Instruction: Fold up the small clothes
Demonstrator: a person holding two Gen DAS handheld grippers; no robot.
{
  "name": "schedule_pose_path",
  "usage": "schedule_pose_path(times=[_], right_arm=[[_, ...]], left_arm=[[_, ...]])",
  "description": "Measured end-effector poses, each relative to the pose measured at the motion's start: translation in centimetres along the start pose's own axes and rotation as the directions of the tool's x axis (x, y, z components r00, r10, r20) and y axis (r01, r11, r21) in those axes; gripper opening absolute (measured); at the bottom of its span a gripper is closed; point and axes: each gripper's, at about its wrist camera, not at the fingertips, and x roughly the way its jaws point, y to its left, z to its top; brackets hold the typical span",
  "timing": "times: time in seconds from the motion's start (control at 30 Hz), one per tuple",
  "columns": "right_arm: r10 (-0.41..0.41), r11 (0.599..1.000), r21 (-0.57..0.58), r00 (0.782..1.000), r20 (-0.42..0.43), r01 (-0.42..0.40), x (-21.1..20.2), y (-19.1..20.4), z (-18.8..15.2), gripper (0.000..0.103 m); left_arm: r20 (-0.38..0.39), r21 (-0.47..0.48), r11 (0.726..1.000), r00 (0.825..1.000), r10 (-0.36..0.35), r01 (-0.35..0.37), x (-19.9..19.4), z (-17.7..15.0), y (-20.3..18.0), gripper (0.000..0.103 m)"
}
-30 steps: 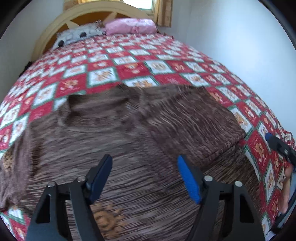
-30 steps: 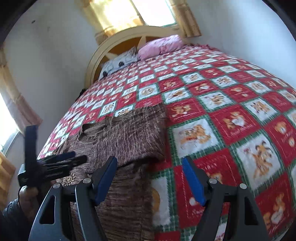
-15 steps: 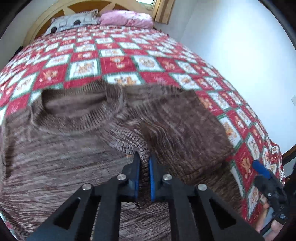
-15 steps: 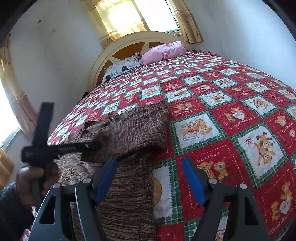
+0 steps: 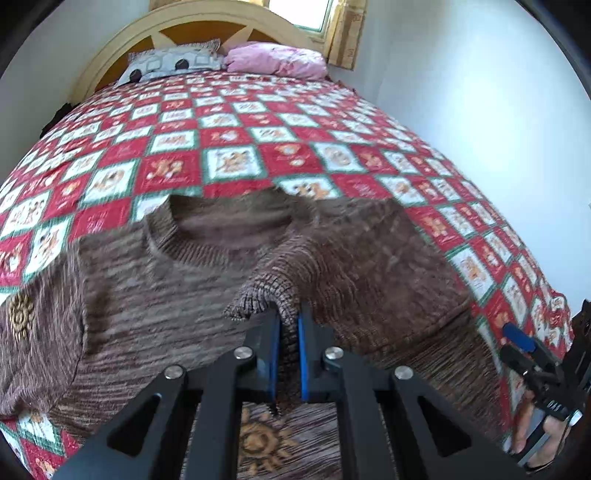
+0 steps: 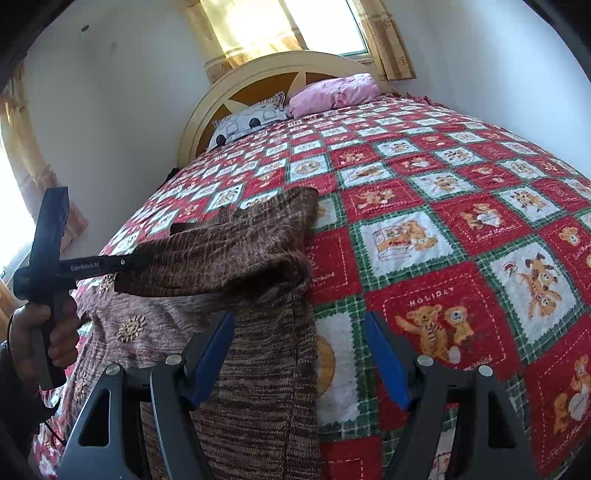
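Note:
A brown knitted sweater [image 5: 155, 295] lies flat on the bed, neck opening toward the headboard. Its right sleeve is folded inward across the chest. My left gripper [image 5: 287, 332] is shut on the ribbed sleeve cuff [image 5: 266, 295] and holds it lifted a little above the sweater body. In the right wrist view the sweater [image 6: 258, 369] lies at the left, with the sleeve [image 6: 229, 258] stretched toward the left gripper [image 6: 125, 263]. My right gripper [image 6: 299, 354] is open and empty, over the sweater's right edge. It also shows in the left wrist view [image 5: 517, 338].
The bed has a red, green and white patchwork quilt [image 6: 461, 240]. A pink pillow [image 5: 277, 62] and a grey patterned pillow [image 5: 173, 62] lie by the yellow headboard [image 5: 207, 22]. White walls stand close on the right.
My left gripper went from open to shut on the sleeve cuff, and has now raised the cuff off the sweater. The right gripper stayed open in about the same place.

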Motion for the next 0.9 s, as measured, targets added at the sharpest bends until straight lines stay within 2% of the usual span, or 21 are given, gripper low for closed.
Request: schedule_pose_path(times=[0.13, 0.27, 0.3, 0.4, 0.53, 0.63, 0.8, 0.87, 0.9], right_arm=[[-0.010, 1.000, -0.022, 0.999, -0.035, 0.009, 0.7, 0.2, -0.3, 0.073], [-0.021, 0.999, -0.048, 0.998, -0.065, 0.018, 1.0, 0.6, -0.5, 0.073], [-0.021, 0.998, -0.057, 0.997, -0.071, 0.017, 1.0, 0.7, -0.4, 0.073], [-0.029, 0.996, -0.090, 0.997, -0.067, 0.023, 0.4, 1.1, 0.6, 0.073], [-0.036, 0.989, -0.143, 0.997, -0.075, 0.025, 0.3, 1.9, 2.7, 0.073], [-0.047, 0.980, -0.195, 0.996, -0.076, 0.031, 1.0, 3.1, 4.3, 0.073], [-0.001, 0.975, -0.219, 0.992, -0.130, -0.027, 4.1, 4.9, 5.7, 0.073], [0.004, 0.968, -0.249, 0.991, -0.137, -0.039, 5.5, 5.7, 5.9, 0.073], [0.004, 0.965, -0.258, 0.990, -0.142, -0.041, 6.2, 6.0, 5.9, 0.073]], left_arm=[[-0.025, 0.006, 1.000, 0.999, 0.029, -0.028, 1.6, -0.9, 0.8, 0.009], [-0.050, 0.004, 0.998, 0.996, 0.070, -0.069, 3.6, -1.8, 1.2, 0.017], [-0.039, 0.015, 0.997, 0.996, 0.076, -0.075, 3.6, -2.0, 1.2, 0.018], [-0.031, 0.035, 0.995, 0.995, 0.097, -0.096, 2.8, -2.1, 1.2, 0.027], [0.011, 0.012, 1.000, 1.000, 0.028, -0.028, 1.1, -1.8, 2.5, 0.028], [0.034, -0.047, 0.999, 0.999, -0.001, 0.003, 0.5, -1.1, 4.0, 0.028], [-0.007, -0.156, 0.985, 0.997, -0.075, 0.073, 3.0, 0.7, 5.5, 0.028], [-0.041, -0.155, 0.982, 0.993, -0.112, 0.105, 4.2, 0.9, 5.3, 0.028], [-0.057, -0.153, 0.983, 0.993, -0.108, 0.098, 4.7, 1.1, 5.1, 0.028]])
